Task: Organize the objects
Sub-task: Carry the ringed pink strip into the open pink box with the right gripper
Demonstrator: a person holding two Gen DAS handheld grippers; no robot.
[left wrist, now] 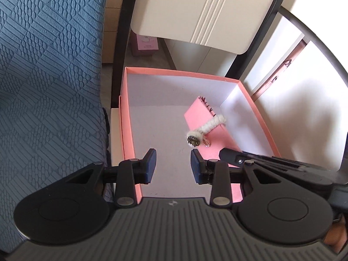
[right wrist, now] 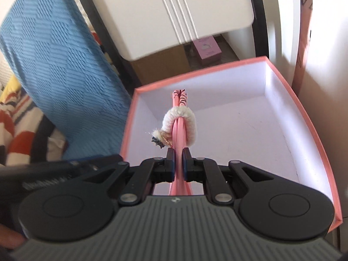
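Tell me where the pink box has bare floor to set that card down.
The open pink cardboard box has a bare white floor right up to all four walls. The right gripper holds the pink folded card, with its fuzzy white hair tie, above it. No crowding.

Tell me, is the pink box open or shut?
Open. The pink box has no lid on it, so its white inside shows. The right gripper, shut on a pink card, holds it over the box.

Black lettering runs along the pink card (left wrist: 203,119), too small and skewed to read. The same goes for the marks on the pink strip (right wrist: 304,21) at the far right.
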